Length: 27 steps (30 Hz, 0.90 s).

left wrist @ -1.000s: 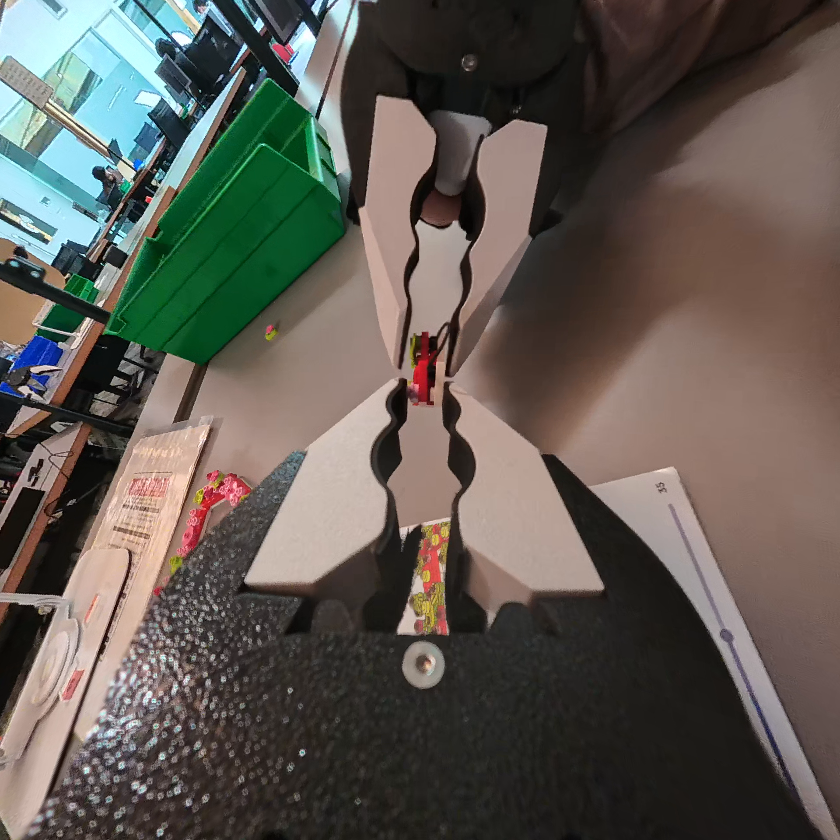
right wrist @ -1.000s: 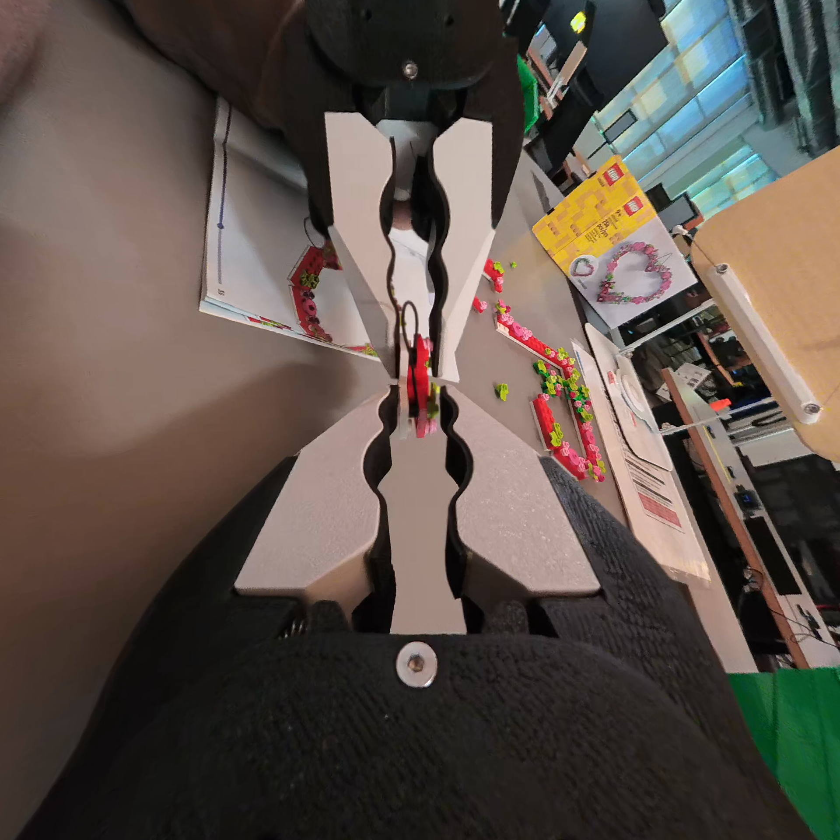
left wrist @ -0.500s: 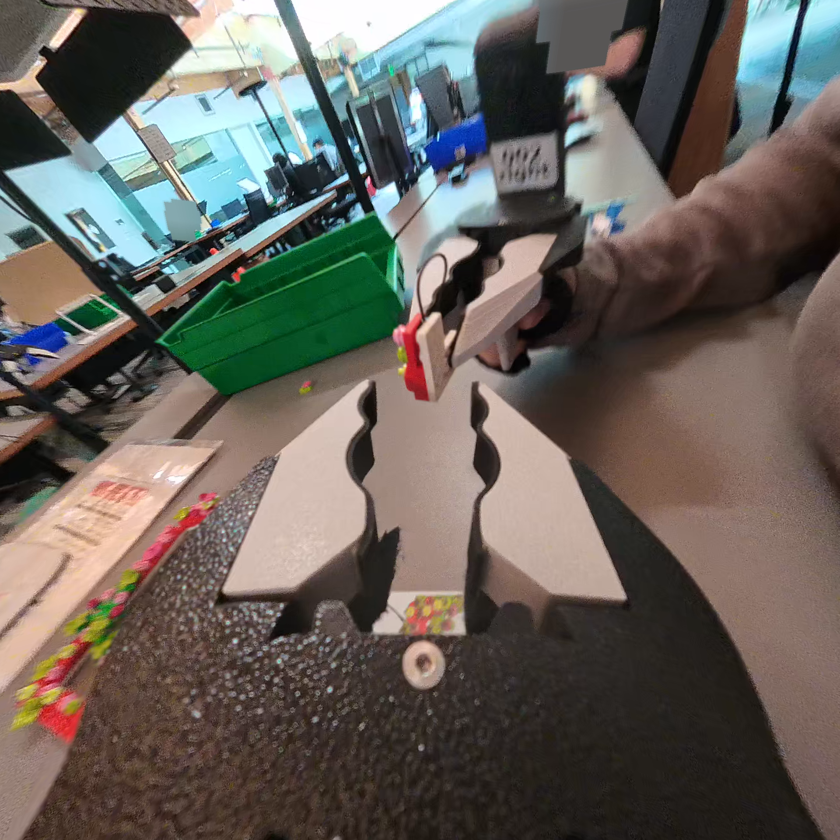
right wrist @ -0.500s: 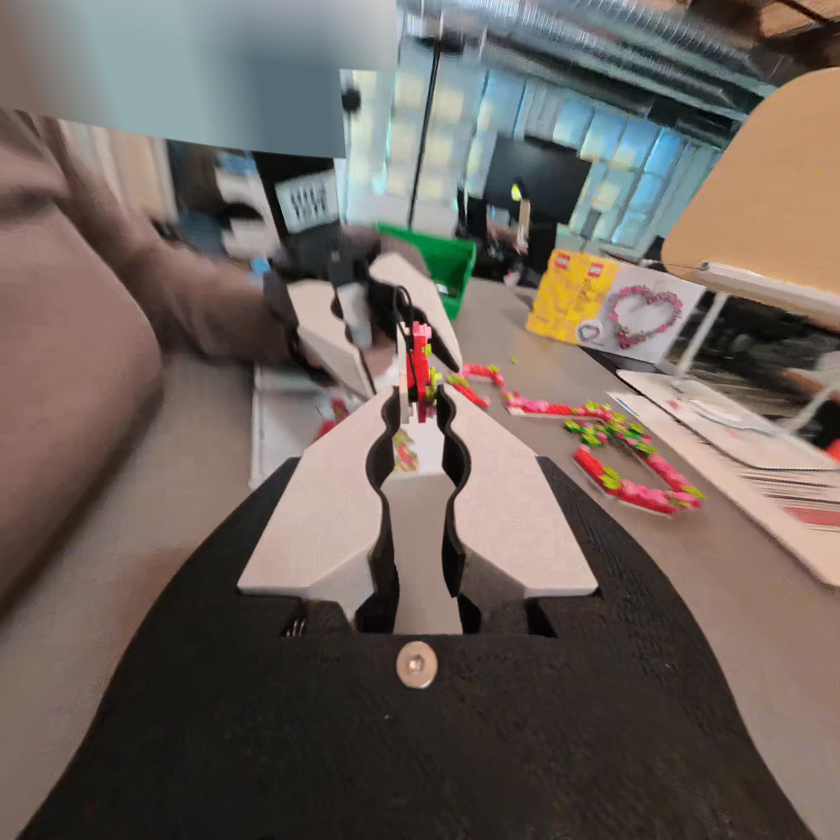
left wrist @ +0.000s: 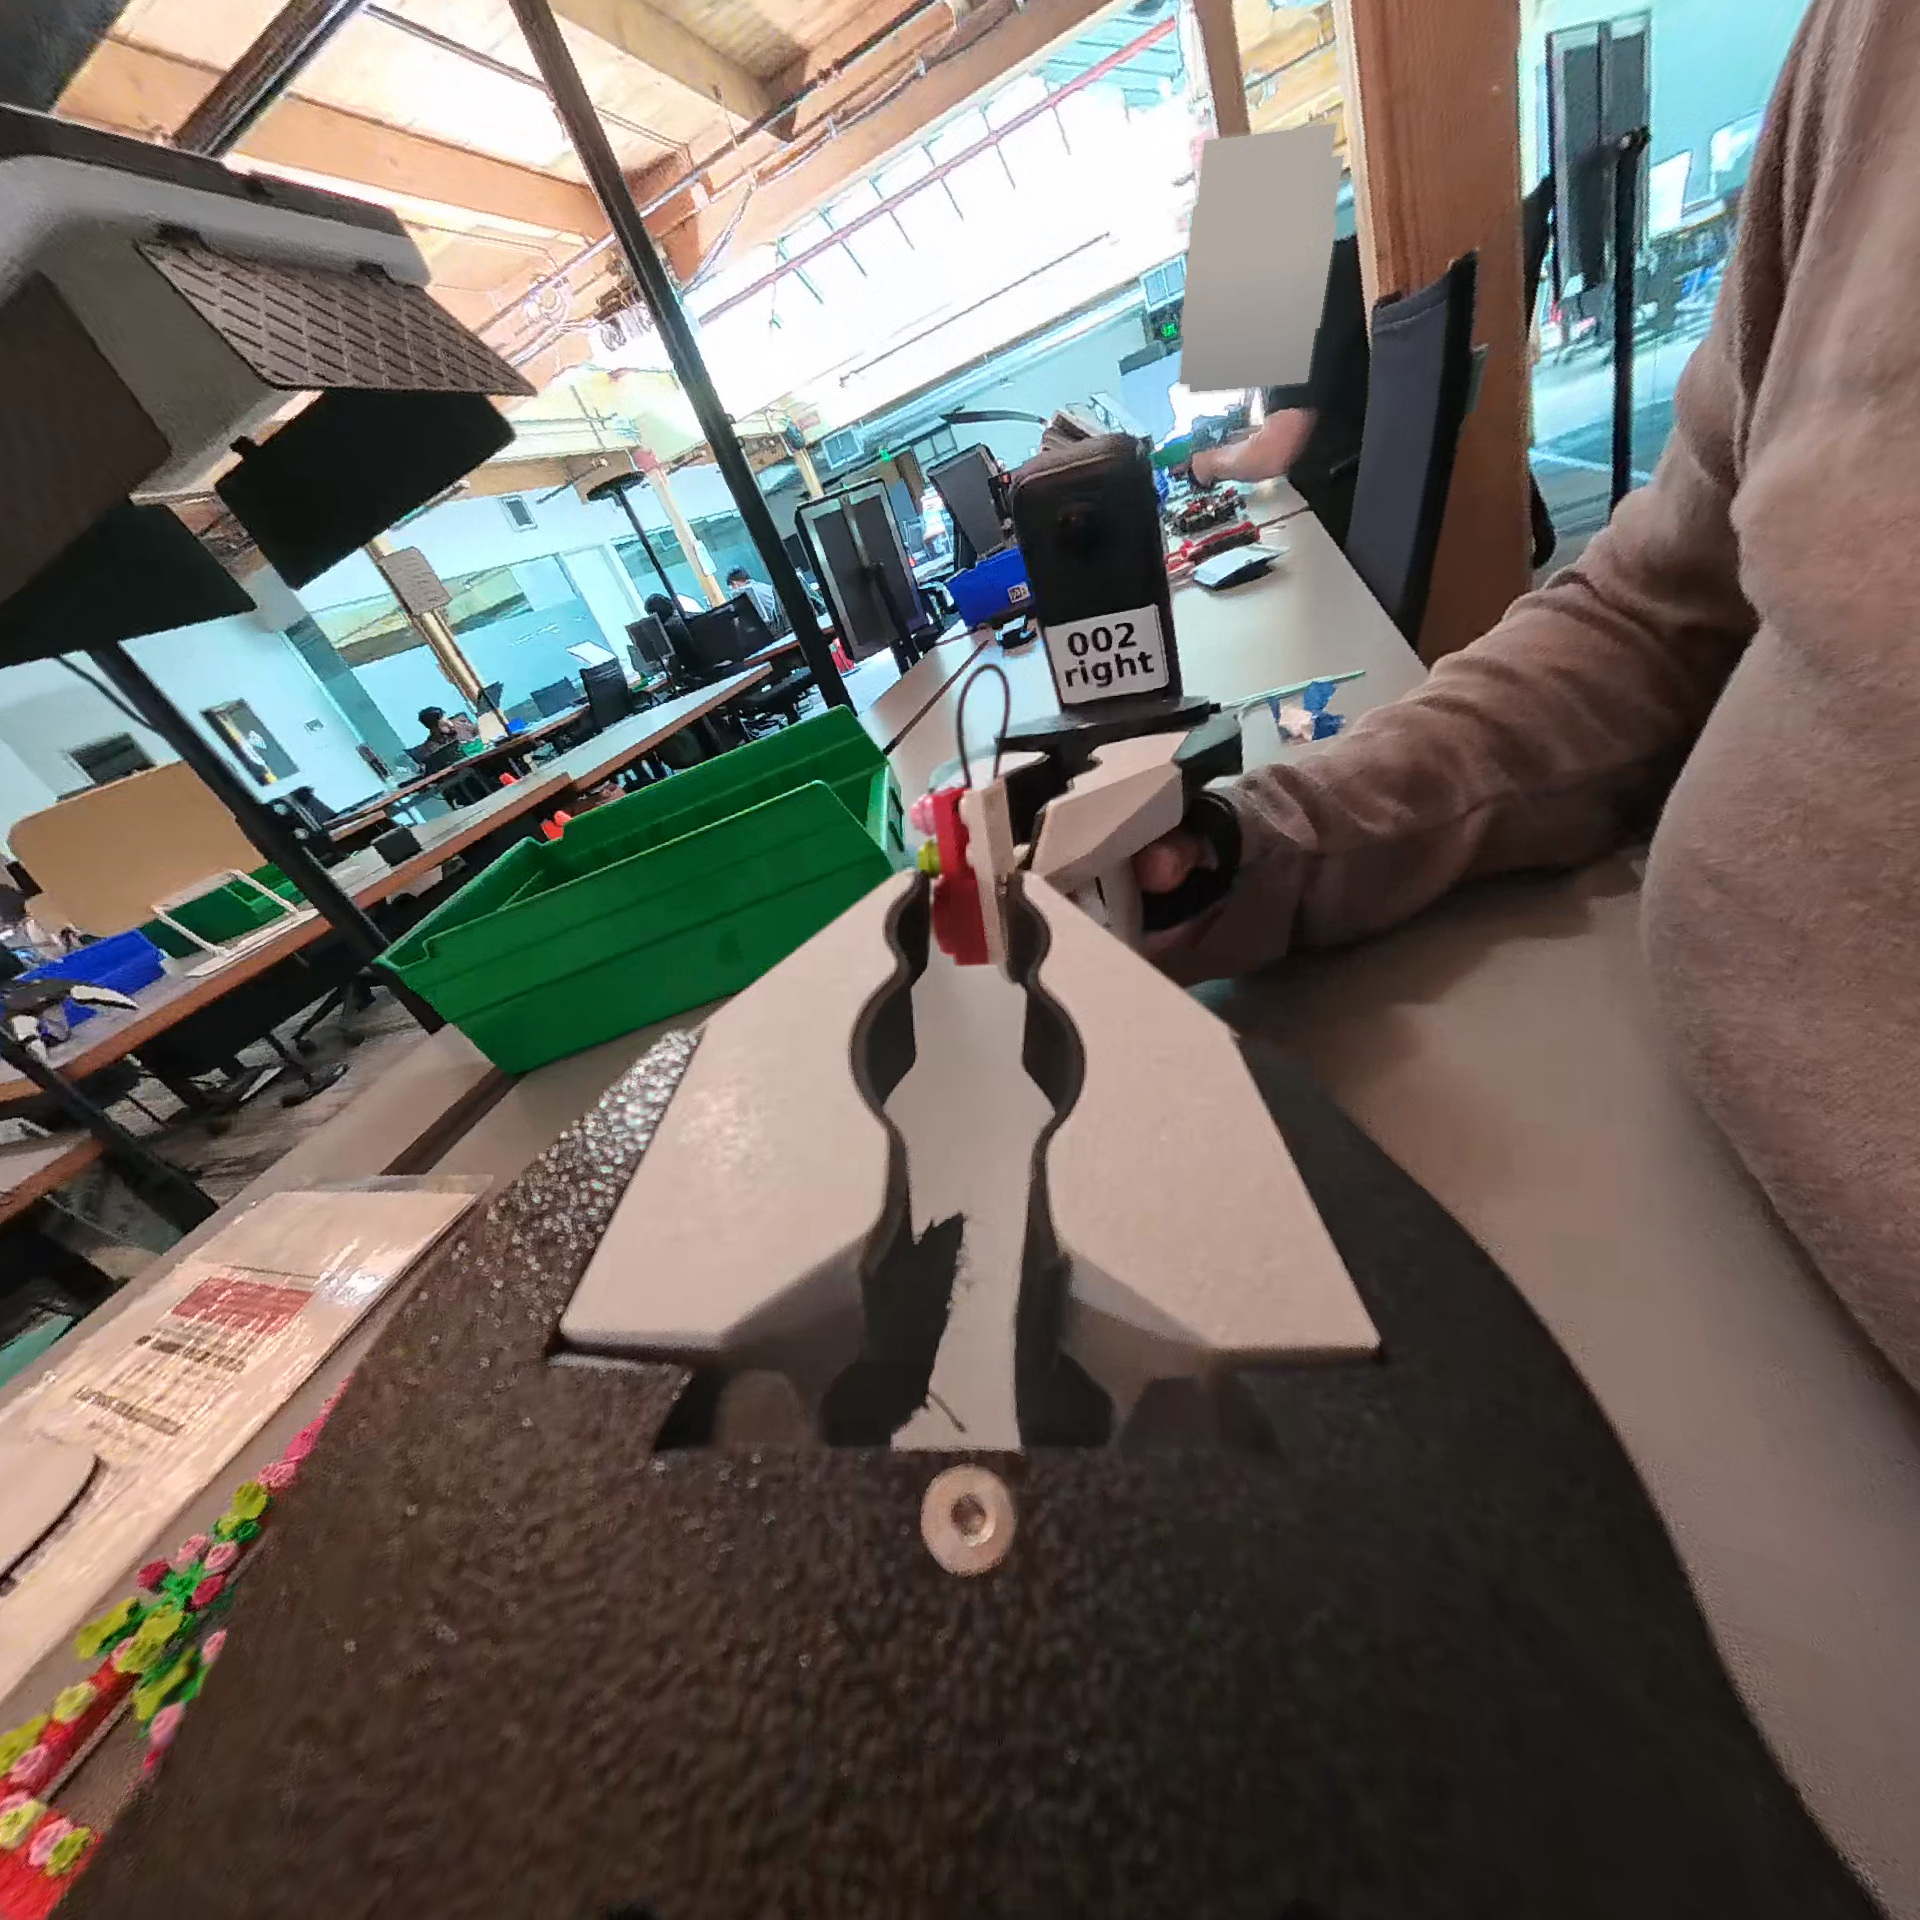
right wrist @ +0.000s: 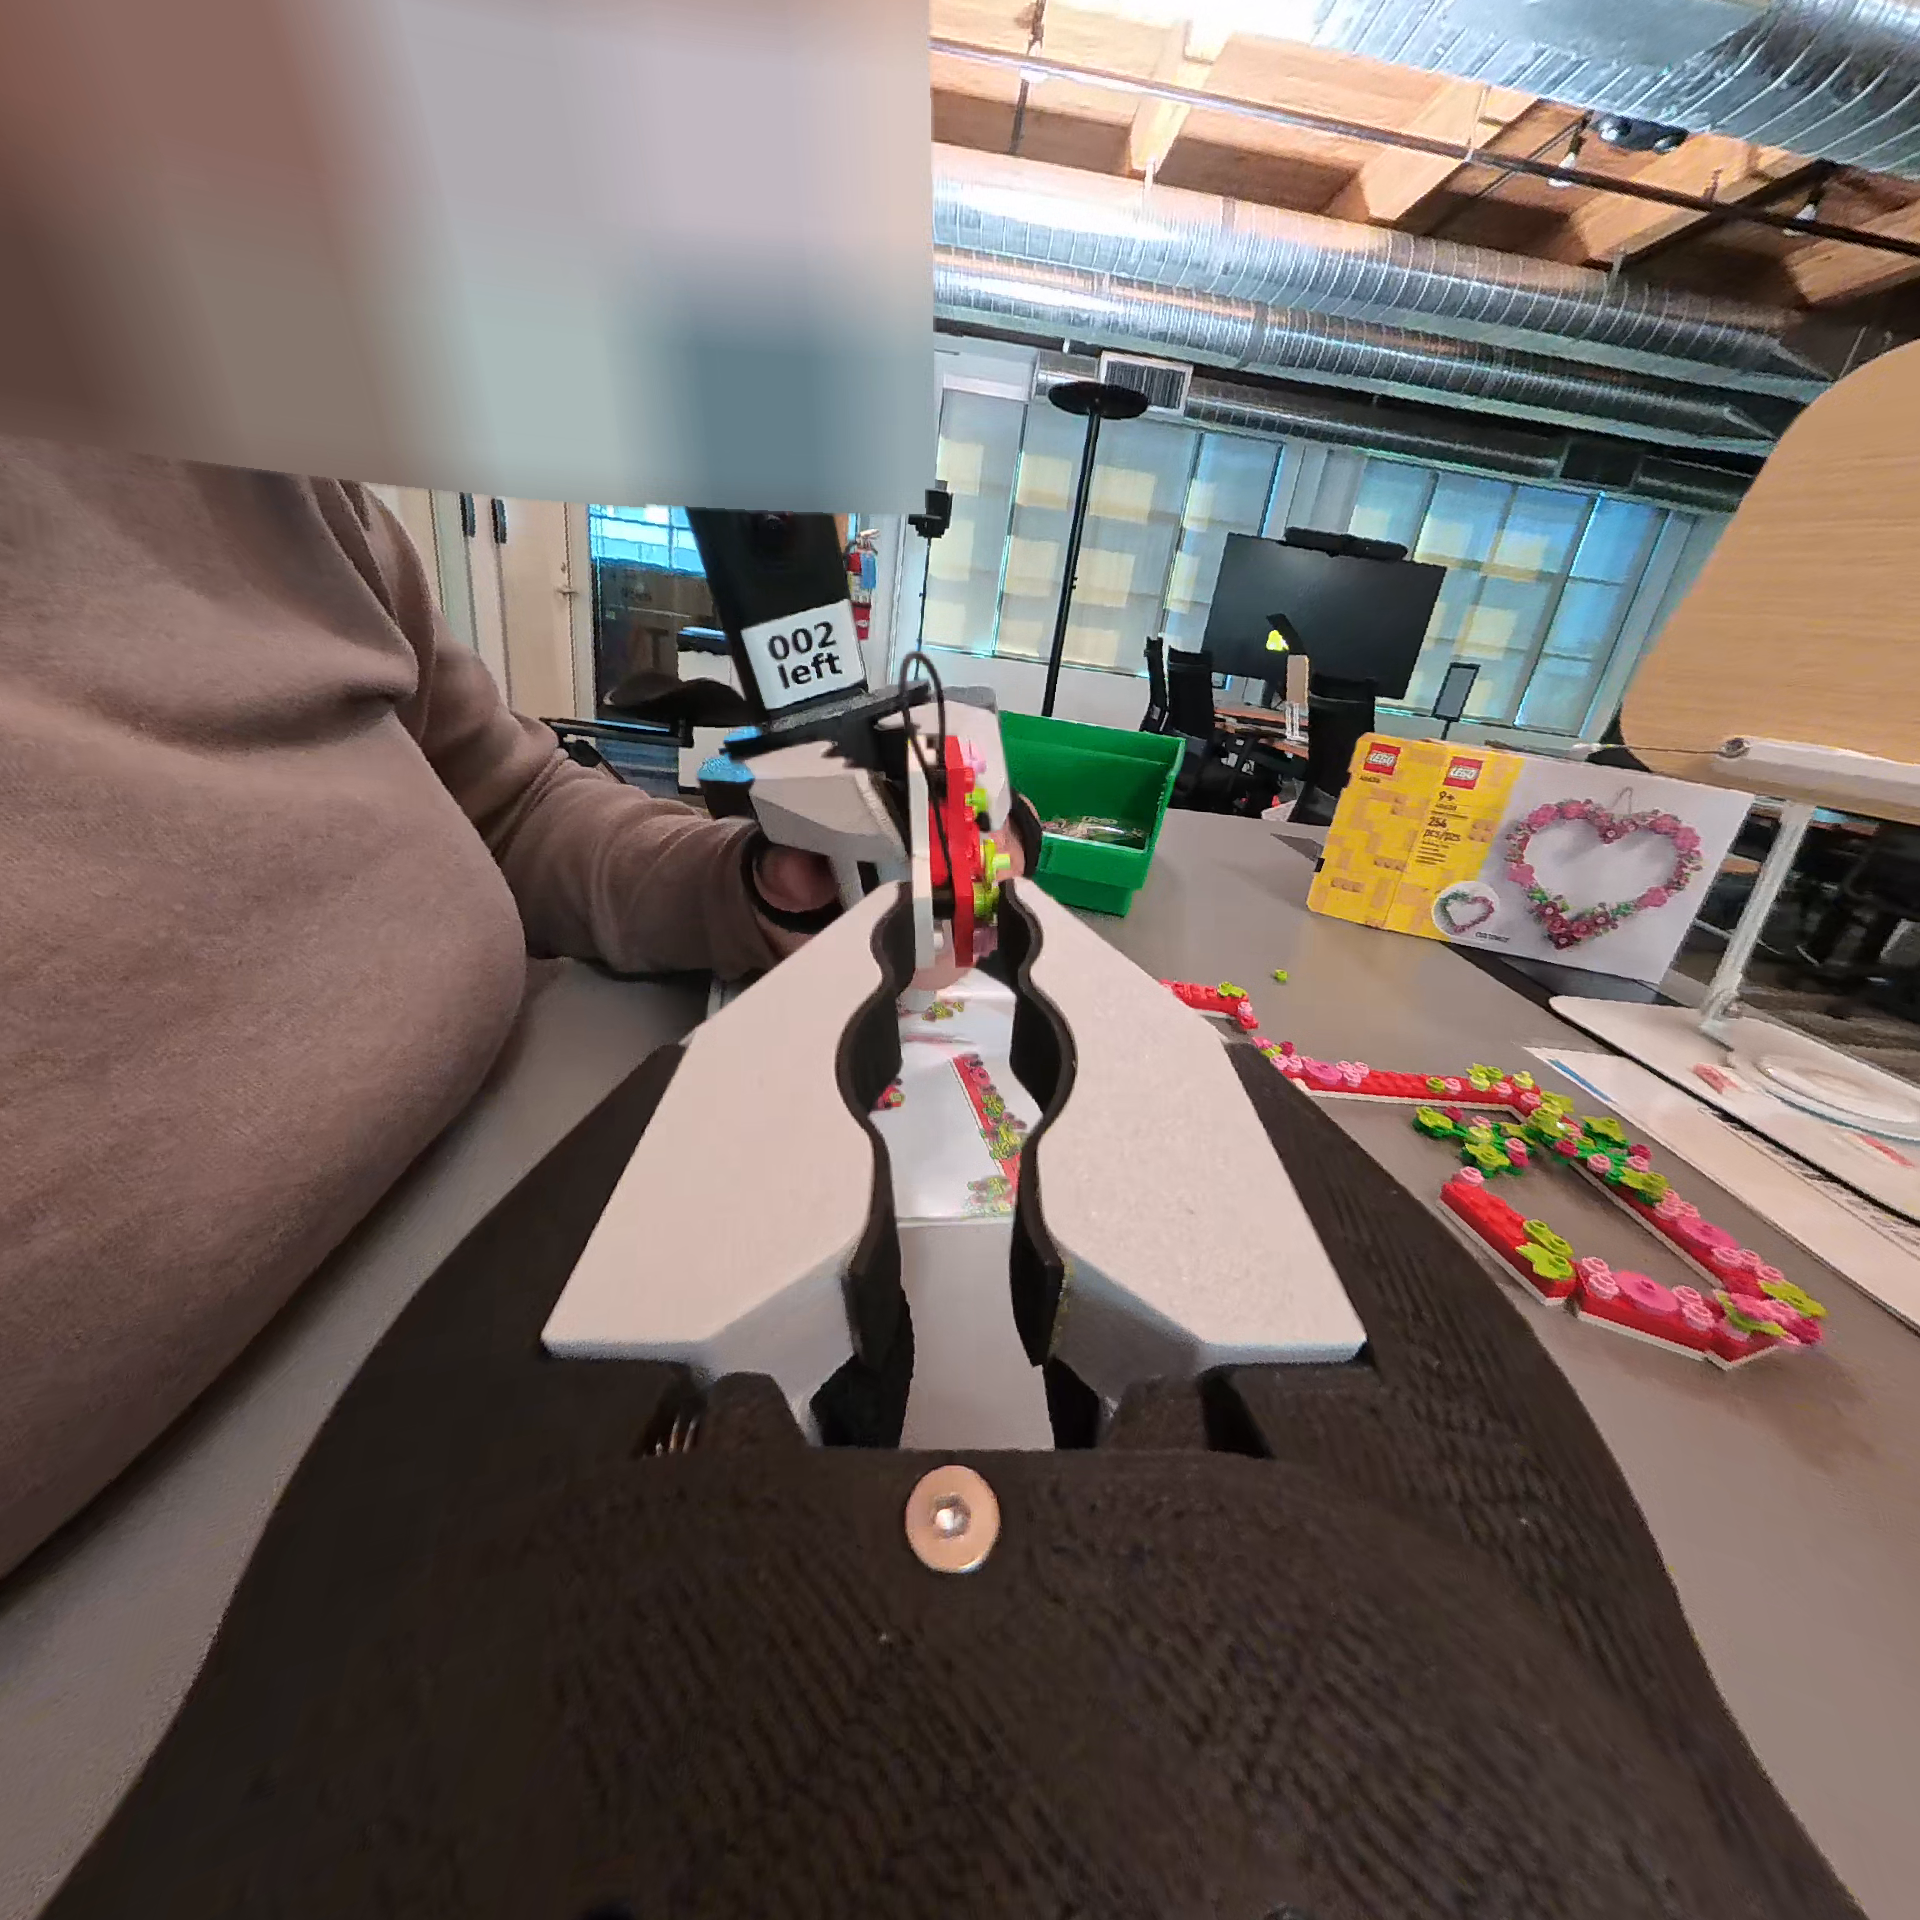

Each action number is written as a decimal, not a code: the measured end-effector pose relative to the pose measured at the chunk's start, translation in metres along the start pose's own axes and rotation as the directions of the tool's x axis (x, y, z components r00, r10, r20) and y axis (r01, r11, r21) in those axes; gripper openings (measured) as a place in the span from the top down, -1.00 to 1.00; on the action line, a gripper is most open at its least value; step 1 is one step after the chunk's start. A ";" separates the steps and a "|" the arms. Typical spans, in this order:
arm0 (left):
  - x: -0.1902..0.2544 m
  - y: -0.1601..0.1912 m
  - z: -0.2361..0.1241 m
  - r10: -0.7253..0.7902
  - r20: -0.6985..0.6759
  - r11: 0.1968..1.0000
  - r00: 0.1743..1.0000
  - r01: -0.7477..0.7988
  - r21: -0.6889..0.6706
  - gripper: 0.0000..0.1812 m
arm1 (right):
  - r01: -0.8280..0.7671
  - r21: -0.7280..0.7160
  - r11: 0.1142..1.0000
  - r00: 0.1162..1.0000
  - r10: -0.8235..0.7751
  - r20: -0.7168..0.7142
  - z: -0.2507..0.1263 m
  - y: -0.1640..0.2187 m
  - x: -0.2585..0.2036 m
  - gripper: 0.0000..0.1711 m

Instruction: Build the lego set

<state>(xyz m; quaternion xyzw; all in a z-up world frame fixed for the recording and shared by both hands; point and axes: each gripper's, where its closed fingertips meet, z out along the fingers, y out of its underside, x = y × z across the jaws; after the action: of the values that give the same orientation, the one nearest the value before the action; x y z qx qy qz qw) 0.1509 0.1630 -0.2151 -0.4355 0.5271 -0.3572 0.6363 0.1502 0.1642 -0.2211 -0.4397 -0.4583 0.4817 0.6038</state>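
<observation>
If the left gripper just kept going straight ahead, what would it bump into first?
Probably the red lego piece, sitting right at the left gripper tips and held in the right gripper facing it. Depth is hard to judge.

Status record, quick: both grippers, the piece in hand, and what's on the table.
right gripper: fingers shut on the red lego section with pink and lime flowers, held upright above the grey table
left gripper: fingertips flank the same section; grip unclear
open instruction booklet: flat below the grippers
red flowered heart-frame sections: lying on the table, unjoined to the held section
yellow and white lego box: standing behind
green plastic bin: far table edge
</observation>
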 end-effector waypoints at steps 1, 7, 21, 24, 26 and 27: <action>0.001 0.000 0.000 0.007 -0.004 1.000 1.000 -0.007 -0.001 0.86 | 0.007 -0.004 1.000 1.000 -0.007 0.003 0.000 0.000 -0.001 0.84; 0.004 0.008 -0.001 -0.014 -0.059 0.998 0.998 0.011 -0.056 0.87 | 0.078 -0.067 0.995 0.997 -0.078 0.003 -0.001 0.007 -0.002 0.84; -0.091 0.054 -0.047 -0.141 0.305 0.951 0.942 0.214 -0.222 0.78 | 0.661 -0.696 0.282 0.633 -0.707 0.315 -0.029 0.120 0.069 0.83; -0.085 0.063 -0.043 -0.145 0.280 0.940 0.949 0.221 -0.262 0.78 | 0.695 -0.681 0.231 0.603 -0.704 0.377 -0.025 0.121 0.072 0.83; -0.078 0.066 -0.040 -0.168 0.244 0.935 0.955 0.233 -0.269 0.84 | 0.696 -0.682 0.227 0.611 -0.685 0.396 -0.027 0.121 0.072 0.83; -0.076 0.068 -0.039 -0.175 0.237 0.932 0.956 0.239 -0.274 0.85 | 0.699 -0.683 0.211 0.609 -0.675 0.416 -0.030 0.124 0.071 0.82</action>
<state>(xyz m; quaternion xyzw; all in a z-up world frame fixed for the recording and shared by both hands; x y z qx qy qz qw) 0.0983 0.2508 -0.2533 -0.6154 0.4565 -0.2907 0.5731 0.1654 0.2503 -0.3377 -0.4027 -0.7741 -0.0906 0.4800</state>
